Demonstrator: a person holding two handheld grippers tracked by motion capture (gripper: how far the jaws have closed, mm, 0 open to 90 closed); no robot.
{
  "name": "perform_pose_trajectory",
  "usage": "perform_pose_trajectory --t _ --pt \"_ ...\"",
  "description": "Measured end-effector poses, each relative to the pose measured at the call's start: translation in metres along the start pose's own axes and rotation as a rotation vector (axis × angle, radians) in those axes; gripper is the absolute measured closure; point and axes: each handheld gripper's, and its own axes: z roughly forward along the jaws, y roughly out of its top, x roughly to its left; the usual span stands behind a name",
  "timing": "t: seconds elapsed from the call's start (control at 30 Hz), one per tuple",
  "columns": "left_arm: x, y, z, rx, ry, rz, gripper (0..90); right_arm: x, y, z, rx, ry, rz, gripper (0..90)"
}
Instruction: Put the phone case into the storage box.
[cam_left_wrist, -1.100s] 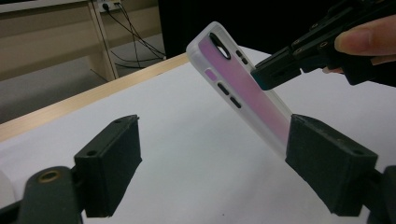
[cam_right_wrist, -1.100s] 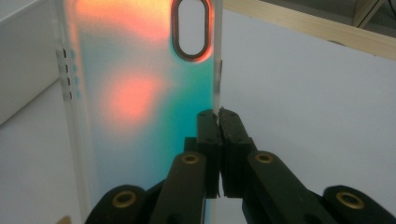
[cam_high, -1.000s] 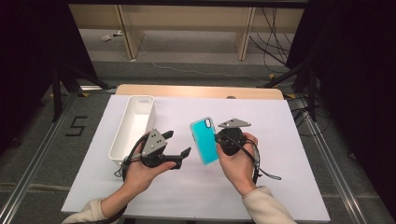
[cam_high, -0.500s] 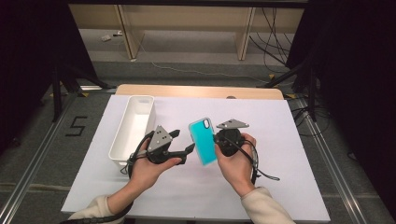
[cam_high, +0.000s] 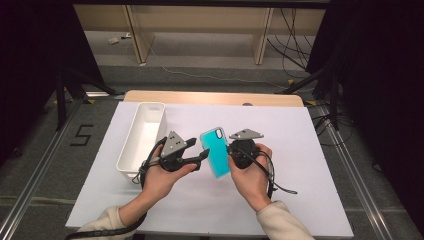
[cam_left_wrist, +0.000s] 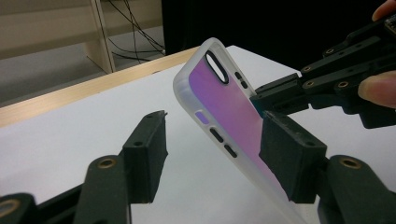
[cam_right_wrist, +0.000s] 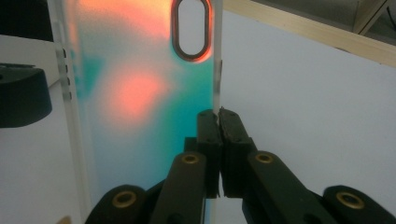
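**A:** Teal and see-through plastic: is that the phone case (cam_high: 218, 151)? Where does it sit?

**B:** Yes. It is lifted off the white table cover (cam_high: 300, 150), tilted, between the 2 hands near the middle of the table. Its oval camera cutout is at the far end. In the right gripper view the back shimmers teal with orange patches; in the left gripper view it looks purple.

**A:** Who has hold of it?

**B:** The right gripper (cam_high: 234, 150). Its 2 black jaws are pressed together on the case's right edge, clamping the thin rim.

**A:** And the left gripper (cam_high: 199, 155)?

**B:** Its jaws have just been closing. They stand partly apart, with the case's left edge between them. In the left gripper view, 1 pad (cam_left_wrist: 289, 158) lies against or just beside the case's back; the other pad (cam_left_wrist: 147, 156) is clear of it. So no grip there.

**A:** Anything else on the table?

**B:** 1 long white tray (cam_high: 131, 160), just left of the left hand (cam_high: 162, 176).
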Motion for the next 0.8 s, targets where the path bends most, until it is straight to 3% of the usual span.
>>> perform_pose_trajectory --t 0.17,0.3,0.33,0.37,0.4,0.8 --pt "0.0011 0.0016 0.0012 0.004 0.005 -0.003 46.1 0.0028 -0.0002 -0.0012 0.012 -0.002 0.02 88.8" --pt "0.0005 0.0016 0.0026 0.01 0.004 -0.002 49.3 0.0011 -0.0007 0.0003 -0.006 -0.004 -0.018 88.8" --pt "0.0005 0.0015 0.0028 0.013 0.005 -0.001 50.0 0.0027 -0.0004 -0.0001 0.002 -0.003 0.006 88.8" --pt "0.0014 0.0013 0.0032 0.008 0.03 0.002 51.3 0.0032 -0.0006 -0.0003 0.005 -0.003 0.006 88.8" --pt "0.0009 0.0012 0.0039 0.01 0.004 -0.002 52.4 0.0036 -0.0008 -0.0007 0.007 -0.005 0.005 88.7" --pt "0.0036 0.0005 0.0034 0.014 0.003 -0.003 61.3 0.0046 -0.0016 0.0 0.001 -0.004 -0.015 88.8"
